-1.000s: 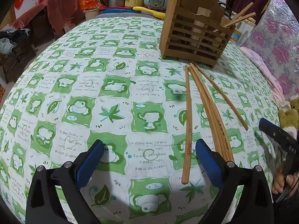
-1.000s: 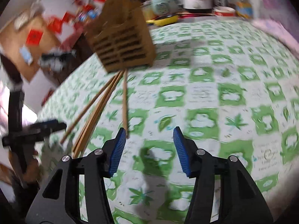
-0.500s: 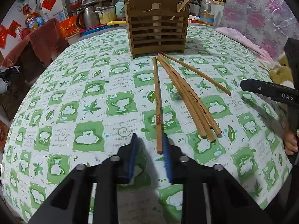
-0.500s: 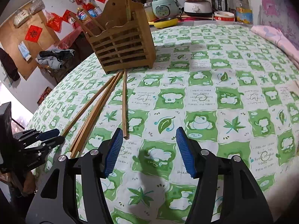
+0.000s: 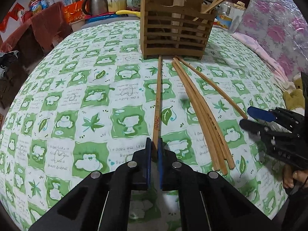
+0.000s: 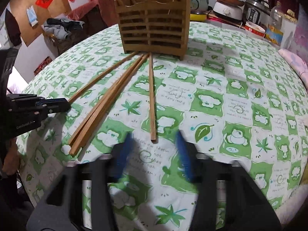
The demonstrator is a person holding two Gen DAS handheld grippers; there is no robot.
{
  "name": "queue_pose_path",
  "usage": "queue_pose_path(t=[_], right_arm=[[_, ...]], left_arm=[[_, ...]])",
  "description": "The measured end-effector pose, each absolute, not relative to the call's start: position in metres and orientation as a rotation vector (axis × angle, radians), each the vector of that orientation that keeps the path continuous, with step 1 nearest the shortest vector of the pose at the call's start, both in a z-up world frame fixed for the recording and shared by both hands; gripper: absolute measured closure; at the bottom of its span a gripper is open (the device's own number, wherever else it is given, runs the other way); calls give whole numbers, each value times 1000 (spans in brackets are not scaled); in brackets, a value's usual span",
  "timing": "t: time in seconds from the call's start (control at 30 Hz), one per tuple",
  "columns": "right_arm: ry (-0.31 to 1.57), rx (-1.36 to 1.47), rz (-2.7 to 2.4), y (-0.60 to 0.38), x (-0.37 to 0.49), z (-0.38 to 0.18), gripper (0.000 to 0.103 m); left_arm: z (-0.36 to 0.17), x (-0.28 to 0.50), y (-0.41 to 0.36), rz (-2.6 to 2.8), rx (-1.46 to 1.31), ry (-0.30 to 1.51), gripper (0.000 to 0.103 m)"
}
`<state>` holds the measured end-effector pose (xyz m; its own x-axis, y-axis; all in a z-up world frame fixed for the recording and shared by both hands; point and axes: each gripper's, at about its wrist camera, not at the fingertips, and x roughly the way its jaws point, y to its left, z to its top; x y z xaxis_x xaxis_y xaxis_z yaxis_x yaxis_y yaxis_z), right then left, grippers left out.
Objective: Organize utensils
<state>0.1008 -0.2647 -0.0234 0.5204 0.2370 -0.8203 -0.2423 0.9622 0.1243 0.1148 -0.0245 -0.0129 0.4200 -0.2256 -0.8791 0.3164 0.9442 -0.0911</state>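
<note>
The left tongs (image 5: 153,150) pinch the near end of one chopstick (image 5: 157,104); its far tip points at 12 o'clock, touching the wooden holder (image 5: 174,32). The right tongs (image 6: 152,154) look apart, though blurry. Held so near its end, the stick may swing or slip.

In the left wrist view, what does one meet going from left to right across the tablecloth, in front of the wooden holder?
Single chopstick in the left gripper → bundle of chopsticks → lone slanted chopstick → right gripper.
</note>
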Motion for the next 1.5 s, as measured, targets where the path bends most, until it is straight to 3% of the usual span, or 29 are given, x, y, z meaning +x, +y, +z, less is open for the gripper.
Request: queue_pose_path(t=[0.03,0.07,0.5,0.77,1.23,1.5], right_arm=[[982,-2,291,-265,101,-23,80],[984,13,308,-266,100,-24,97],[759,44,259,-285,53,38,97],[612,52,279,-291,49,103,97],[514,28,312,-276,93,164,97],[389,26,283,-269,143,230,97]], left_arm=[[-13,115,-25,-339,92,1087,96],[-14,115,-25,-337,90,1087,96],[20,88,-9,-319,92,997,97],[93,90,-8,-320,87,849,97],[184,157,-49,-369,108,739,97],[266,198,-69,-369,78,596,97]])
